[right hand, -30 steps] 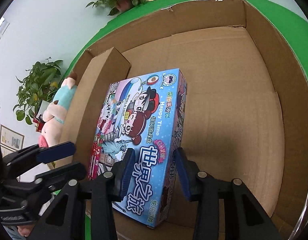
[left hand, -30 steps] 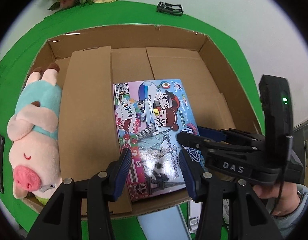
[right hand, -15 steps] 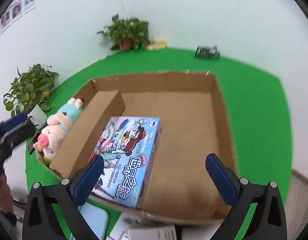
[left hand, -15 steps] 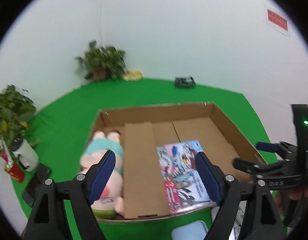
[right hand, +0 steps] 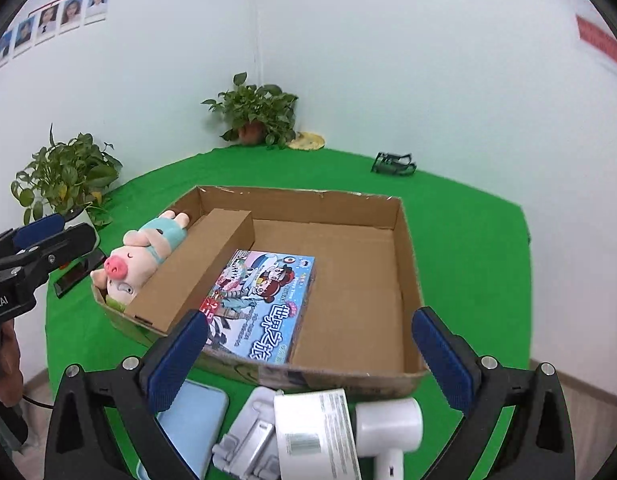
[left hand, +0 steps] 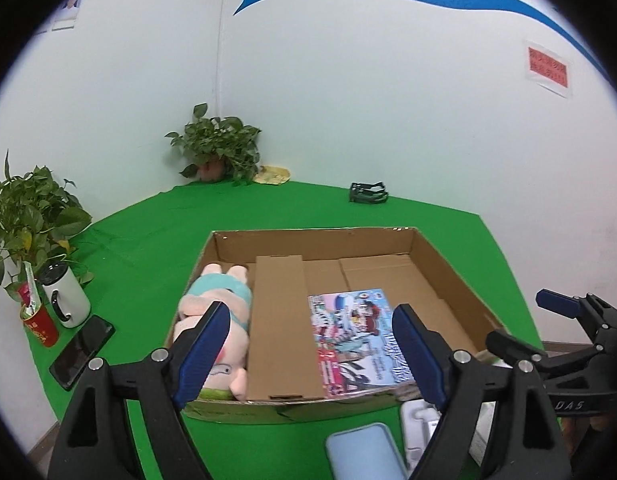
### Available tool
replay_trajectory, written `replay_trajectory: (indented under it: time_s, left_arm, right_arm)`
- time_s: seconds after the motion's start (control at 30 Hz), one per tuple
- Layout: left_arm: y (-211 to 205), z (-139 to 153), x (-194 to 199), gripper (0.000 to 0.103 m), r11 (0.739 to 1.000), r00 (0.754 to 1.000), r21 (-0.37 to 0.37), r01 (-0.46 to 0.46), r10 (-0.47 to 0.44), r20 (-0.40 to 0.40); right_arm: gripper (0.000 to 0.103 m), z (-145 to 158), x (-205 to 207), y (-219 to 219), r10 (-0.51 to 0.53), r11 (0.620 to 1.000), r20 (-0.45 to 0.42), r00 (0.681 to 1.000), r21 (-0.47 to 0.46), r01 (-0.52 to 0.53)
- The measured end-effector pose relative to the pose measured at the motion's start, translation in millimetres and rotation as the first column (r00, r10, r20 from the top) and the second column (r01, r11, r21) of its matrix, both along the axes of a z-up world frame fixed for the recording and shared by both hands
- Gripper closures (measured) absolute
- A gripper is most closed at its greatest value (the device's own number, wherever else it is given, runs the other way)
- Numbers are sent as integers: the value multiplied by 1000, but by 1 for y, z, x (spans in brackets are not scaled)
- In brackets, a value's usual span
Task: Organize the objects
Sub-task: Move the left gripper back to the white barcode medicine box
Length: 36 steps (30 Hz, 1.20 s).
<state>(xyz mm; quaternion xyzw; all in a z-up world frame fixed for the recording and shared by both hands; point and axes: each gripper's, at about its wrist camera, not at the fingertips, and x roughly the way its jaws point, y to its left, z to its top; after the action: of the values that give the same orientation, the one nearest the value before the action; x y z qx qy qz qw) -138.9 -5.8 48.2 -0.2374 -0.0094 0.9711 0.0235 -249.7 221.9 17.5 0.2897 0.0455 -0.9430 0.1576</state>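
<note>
**Two grippers empty above one box**

Both grippers, left gripper (left hand: 310,354) and right gripper (right hand: 320,354), hang with jaws spread wide and empty. One cardboard box (right hand: 408,264) on the green table (right hand: 468,240) holds one plush pig (right hand: 142,250) left of one cardboard divider (right hand: 196,270) and one game box (right hand: 264,300) just right of it. Two potted plants stand behind. Only the right wrist view shows a white hair dryer (right hand: 388,420); only the left wrist view shows a white mug (left hand: 66,300).

I read "DAS" on the right claw (left hand: 548,330) body in the left wrist view. On the left claw (right hand: 54,232) I make out "bot.AI". The game box (right hand: 264,304) lid carries large Chinese characters, perhaps "世界之旅".
</note>
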Motion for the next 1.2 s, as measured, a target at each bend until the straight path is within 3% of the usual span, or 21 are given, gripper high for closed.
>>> replay_trajectory:
  time_s: [0.57, 0.77, 0.83, 0.93, 1.03, 1.2]
  left_arm:
    - [22, -3, 22, 20, 999, 1000, 40, -5, 5, -6]
    - [27, -10, 19, 20, 996, 997, 65, 55, -59, 54]
    - [29, -16, 17, 20, 992, 990, 88, 91, -100, 98]
    - [32, -30, 13, 20, 984, 977, 123, 128, -147, 157]
    - [39, -46, 10, 20, 972, 955, 164, 171, -204, 216]
    - [60, -76, 0, 20, 937, 894, 244, 251, -321, 312]
  right_arm:
    - [0, 0, 33, 29, -24, 1000, 14, 1000, -9, 24]
    - [0, 0, 44, 35, 93, 993, -1, 996, -77, -93]
    - [0, -2, 55, 41, 161, 981, -27, 987, -103, -163]
    - [0, -12, 67, 50, 183, 979, -15, 983, -91, -184]
    - [0, -38, 70, 66, 177, 981, 85, 980, -101, -169]
    - [1, -74, 71, 75, 190, 982, 218, 957, -57, -181]
